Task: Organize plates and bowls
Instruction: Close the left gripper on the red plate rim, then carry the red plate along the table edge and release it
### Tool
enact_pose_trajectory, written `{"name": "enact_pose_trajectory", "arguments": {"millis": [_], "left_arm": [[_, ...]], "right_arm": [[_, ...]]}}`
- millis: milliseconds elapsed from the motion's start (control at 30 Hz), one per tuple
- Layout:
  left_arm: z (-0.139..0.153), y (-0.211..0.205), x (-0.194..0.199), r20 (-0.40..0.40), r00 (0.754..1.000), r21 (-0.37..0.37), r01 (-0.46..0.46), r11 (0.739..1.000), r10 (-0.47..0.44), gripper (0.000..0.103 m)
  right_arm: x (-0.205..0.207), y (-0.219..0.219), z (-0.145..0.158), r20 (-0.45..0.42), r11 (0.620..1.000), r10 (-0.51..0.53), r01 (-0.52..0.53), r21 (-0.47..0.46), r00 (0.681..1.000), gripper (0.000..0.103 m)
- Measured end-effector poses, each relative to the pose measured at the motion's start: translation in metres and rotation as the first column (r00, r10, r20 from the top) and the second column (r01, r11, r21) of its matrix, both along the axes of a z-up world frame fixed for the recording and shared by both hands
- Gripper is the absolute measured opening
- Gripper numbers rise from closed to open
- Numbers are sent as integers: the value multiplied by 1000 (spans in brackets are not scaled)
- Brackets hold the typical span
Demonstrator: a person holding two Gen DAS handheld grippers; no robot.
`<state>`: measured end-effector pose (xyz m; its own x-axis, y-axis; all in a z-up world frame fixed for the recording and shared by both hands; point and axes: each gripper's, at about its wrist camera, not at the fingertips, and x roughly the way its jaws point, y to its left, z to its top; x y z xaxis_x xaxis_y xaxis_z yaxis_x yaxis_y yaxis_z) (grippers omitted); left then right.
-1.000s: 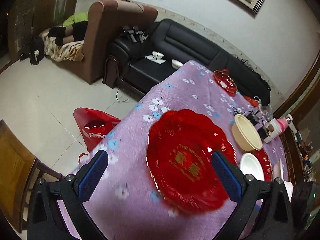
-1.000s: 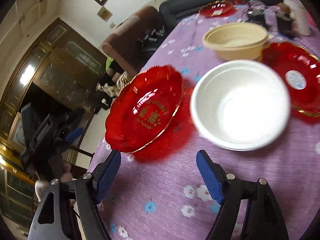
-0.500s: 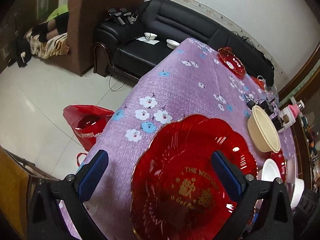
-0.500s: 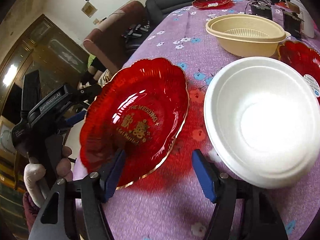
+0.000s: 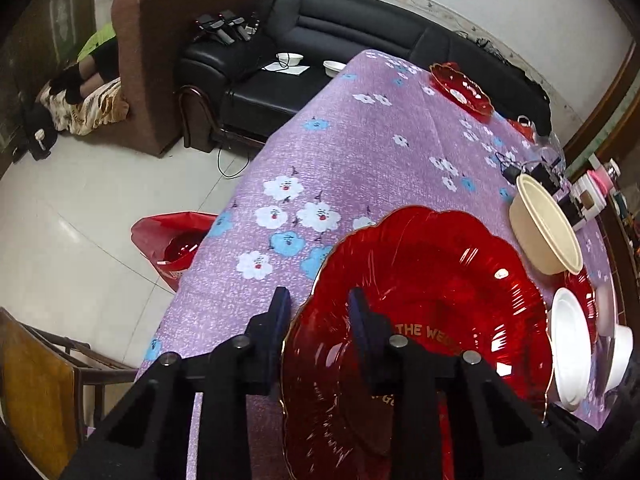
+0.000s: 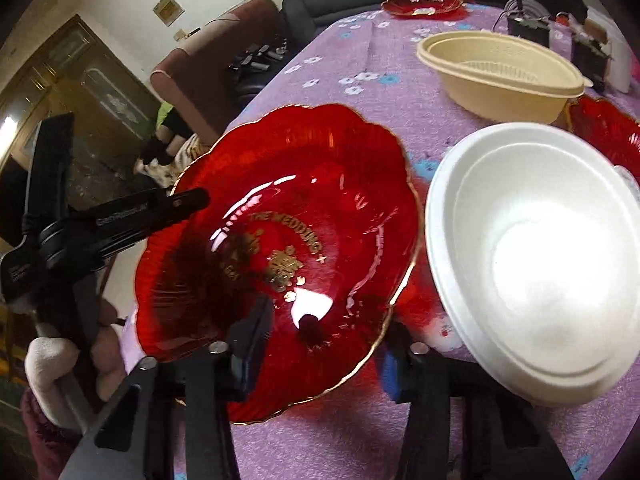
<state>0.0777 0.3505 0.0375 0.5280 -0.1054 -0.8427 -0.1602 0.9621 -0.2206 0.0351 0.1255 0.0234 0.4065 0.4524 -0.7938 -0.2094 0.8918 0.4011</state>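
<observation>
A large red scalloped plate (image 5: 432, 300) with gold lettering lies tilted on the purple flowered tablecloth (image 5: 360, 152). My left gripper (image 5: 320, 304) is shut on its near-left rim, one finger above and one below. In the right wrist view the same plate (image 6: 312, 208) is lifted at the left by the left gripper's finger (image 6: 160, 210). My right gripper (image 6: 324, 340) is open, with the plate's near edge over its left finger. A white foam bowl (image 6: 536, 256) sits to the right of the plate.
A beige plastic bowl (image 6: 500, 76) and another red plate (image 6: 612, 136) sit beyond the white bowl. A small red plate (image 5: 460, 88) stands at the table's far end. Boxes and cables (image 5: 560, 184) crowd the far right. A red bag (image 5: 176, 240) lies on the floor.
My left gripper has closed from wide open onto the red plate's rim and tilted the plate up. My right gripper has moved closer under the plate's near edge.
</observation>
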Motion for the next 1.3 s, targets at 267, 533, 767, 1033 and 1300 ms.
{"name": "enact_pose_trajectory", "arguments": {"millis": [267,533,767,1033,1300], "left_arm": [[16,7,-23,46,999,-3,-26,1000,26,29],[41,11,-66,111,993,-29,-41,999,44,29],[34,12,-106,121,990,-59,-62,996,68,29],[9,9,-120,79,992,-91,-93,992,100,29],[2,8,-119,67,987,-83,-138,987,144,32]], "right_arm": [[-13,2,8,52,999,11,-8,-42,999,27],[-40,4,29,138,996,54,-43,-76,989,27],[-64,3,24,161,992,96,-80,-100,982,27],[-78,-1,6,135,989,102,-86,-123,986,27],[-73,-2,-2,127,987,105,-87,-138,986,26]]}}
